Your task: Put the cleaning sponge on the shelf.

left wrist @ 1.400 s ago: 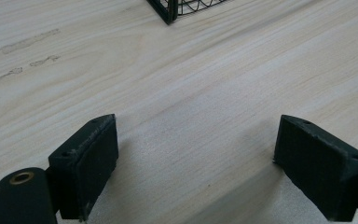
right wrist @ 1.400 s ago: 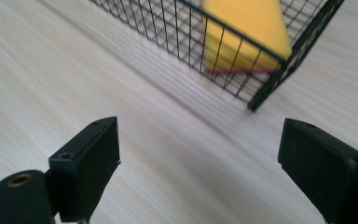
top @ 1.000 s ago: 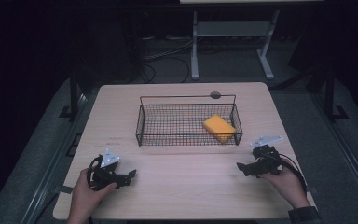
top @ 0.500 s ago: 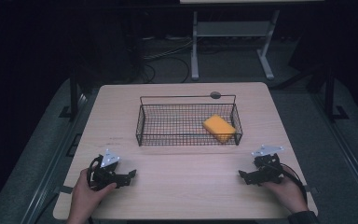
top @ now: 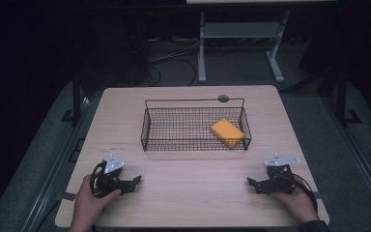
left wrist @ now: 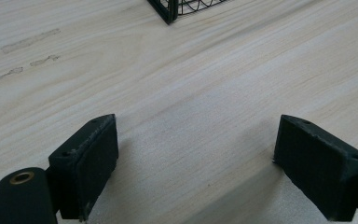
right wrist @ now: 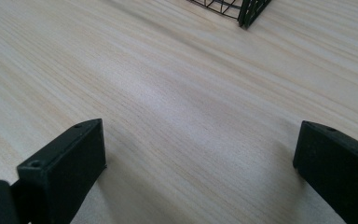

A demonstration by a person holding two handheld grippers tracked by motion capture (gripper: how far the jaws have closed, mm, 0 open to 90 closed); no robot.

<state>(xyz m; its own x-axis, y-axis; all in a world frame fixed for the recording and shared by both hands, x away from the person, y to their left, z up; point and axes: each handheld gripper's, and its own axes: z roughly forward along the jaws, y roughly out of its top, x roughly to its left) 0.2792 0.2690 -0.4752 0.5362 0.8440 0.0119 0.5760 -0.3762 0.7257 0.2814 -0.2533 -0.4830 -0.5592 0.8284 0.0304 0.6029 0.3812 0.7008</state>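
The yellow sponge [top: 227, 133] lies inside the wire basket [top: 147, 130], at its right end. Both claws rest on the worktop [top: 193, 193] in front of the basket, well apart: the left claw [top: 134, 181] is released and empty, and the right claw [top: 252, 183], having just been opening, also gapes with nothing between its jaws.

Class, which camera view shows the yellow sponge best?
The high view: the yellow sponge lies whole in the wire basket's right end. In both gripper views a basket corner appears above bare tabletop.

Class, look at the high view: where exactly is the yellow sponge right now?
The yellow rectangular sponge lies inside the black wire basket, at its right end, resting tilted against the corner, mid-table beyond both grippers.
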